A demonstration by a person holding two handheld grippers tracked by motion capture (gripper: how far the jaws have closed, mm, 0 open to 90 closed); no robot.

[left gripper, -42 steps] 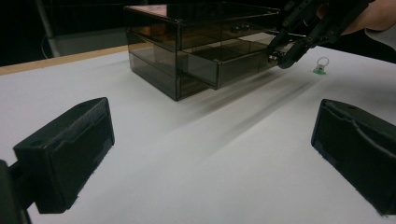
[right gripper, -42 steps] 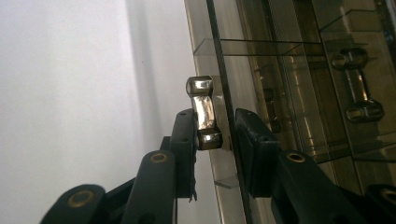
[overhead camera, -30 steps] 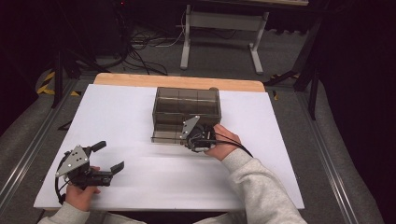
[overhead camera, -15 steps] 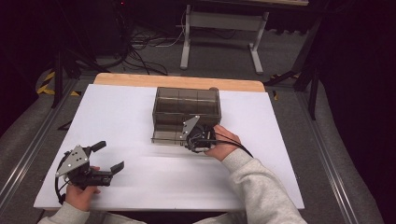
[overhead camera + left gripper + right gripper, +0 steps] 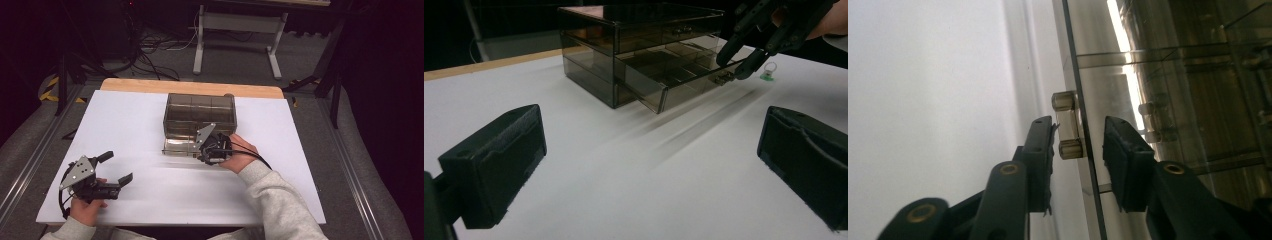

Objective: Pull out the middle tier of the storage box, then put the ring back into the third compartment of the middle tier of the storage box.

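High view: drawer box (image 5: 199, 116) mid-table, bottom drawer (image 5: 181, 146) pulled out, right gripper (image 5: 209, 151) at its front. Left gripper (image 5: 116, 168) near-left, jaws released, empty.

Left gripper view: drawer compartments look empty.

Right gripper view: jaws have just been opening, straddling handle (image 5: 1068, 131), pads off it; may snag the handle and drag the drawer.

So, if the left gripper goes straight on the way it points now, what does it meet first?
Probably the pulled-out bottom drawer of the smoky drawer box. The left gripper points over bare white table toward it; depth is hard to judge.
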